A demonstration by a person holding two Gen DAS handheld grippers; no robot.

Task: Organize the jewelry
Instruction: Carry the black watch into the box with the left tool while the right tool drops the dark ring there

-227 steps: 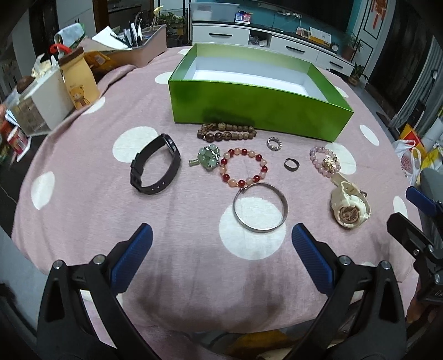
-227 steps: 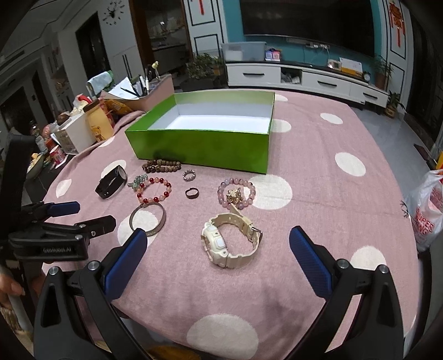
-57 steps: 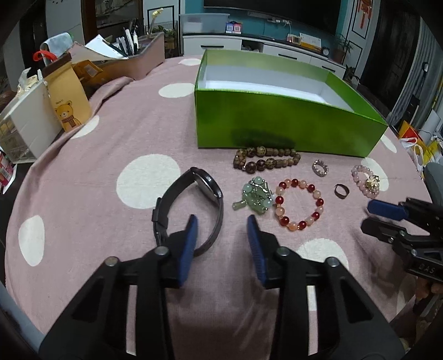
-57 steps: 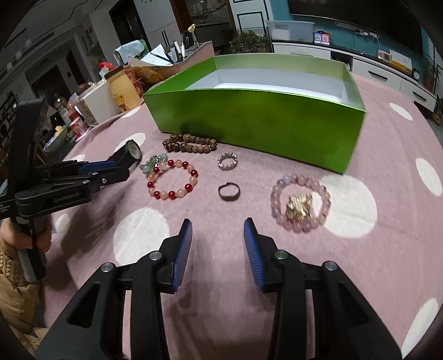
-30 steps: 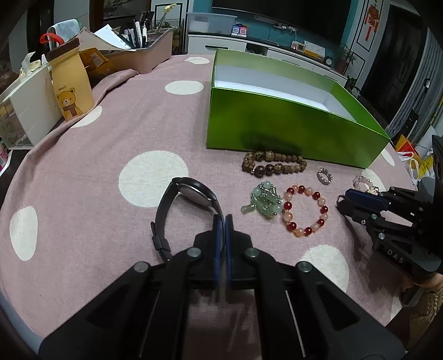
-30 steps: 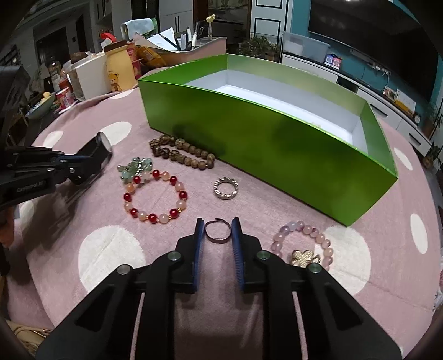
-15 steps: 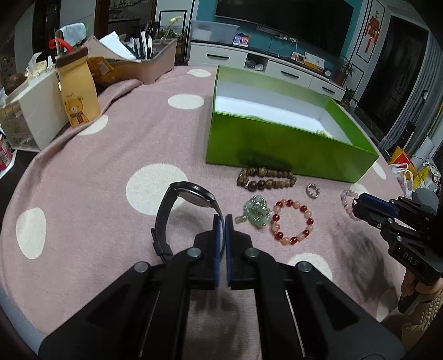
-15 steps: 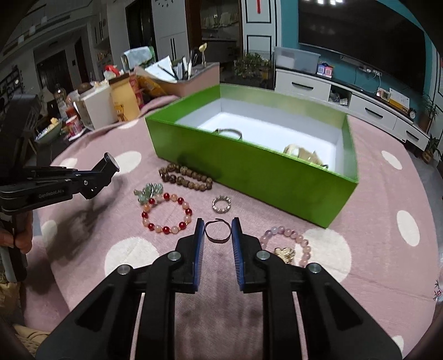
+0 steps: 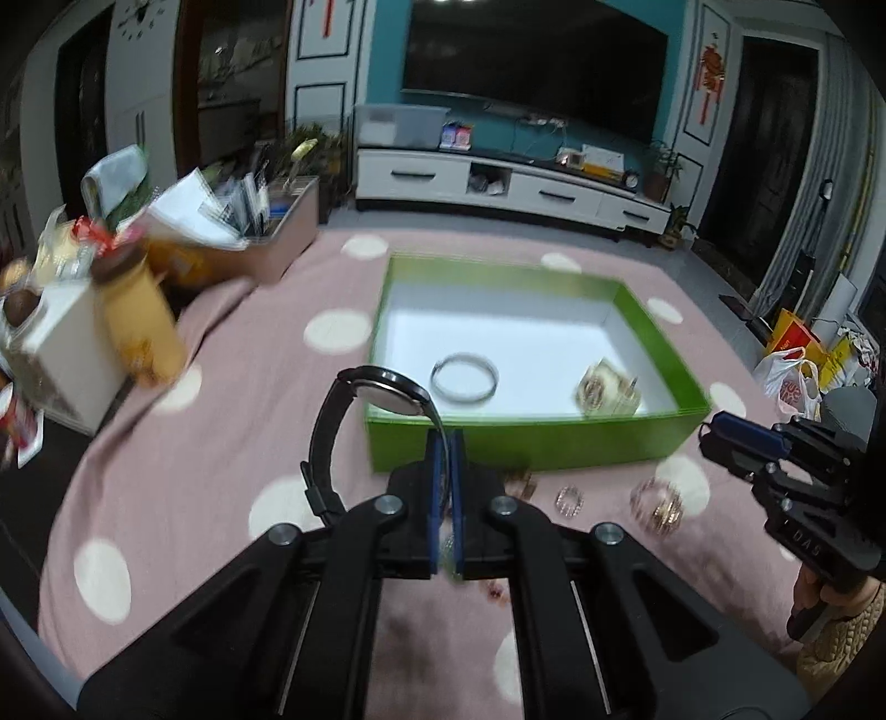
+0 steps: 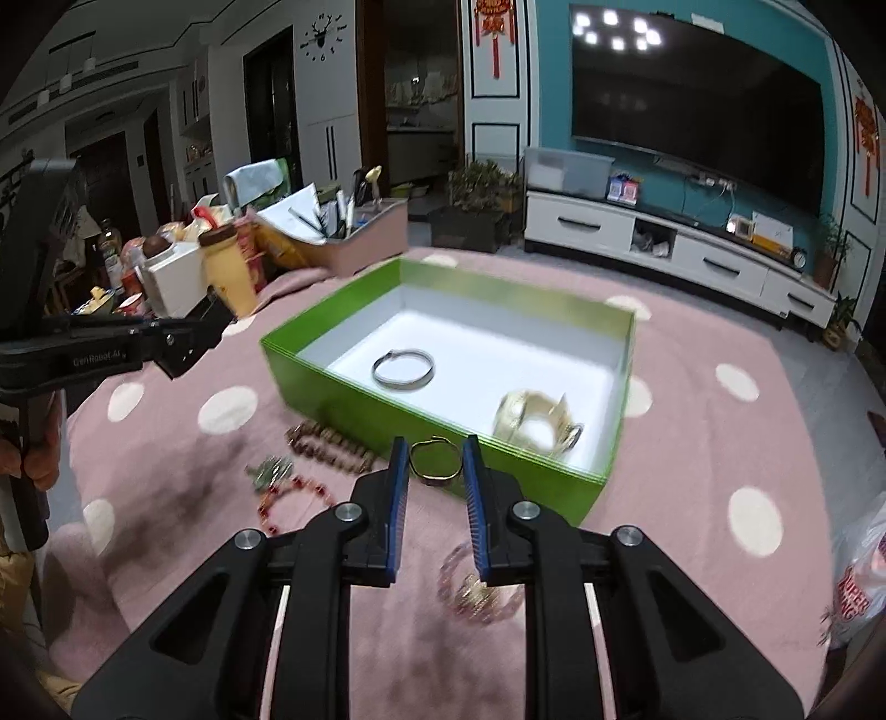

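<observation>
Pink, white-dotted cloth covers the tabletop [image 9: 232, 360], on which a green box [image 9: 531, 443] is set. Inside the box a silver bangle [image 9: 464, 380] and a cream watch [image 9: 608, 391] are seen. A black watch [image 9: 354, 421] is pinched by its strap in the left tool [image 9: 446, 443], raised before the box. A small dark ring [image 10: 435, 461] is clamped between the pads of the right tool [image 10: 435, 471], held at the box's near wall. Bead bracelets [image 10: 326, 440] are left on the cloth.

Teal wall [image 10: 554, 111]; dark television [image 10: 692, 105]; white cabinet [image 10: 664, 243]; antler clock [image 10: 320, 40]
</observation>
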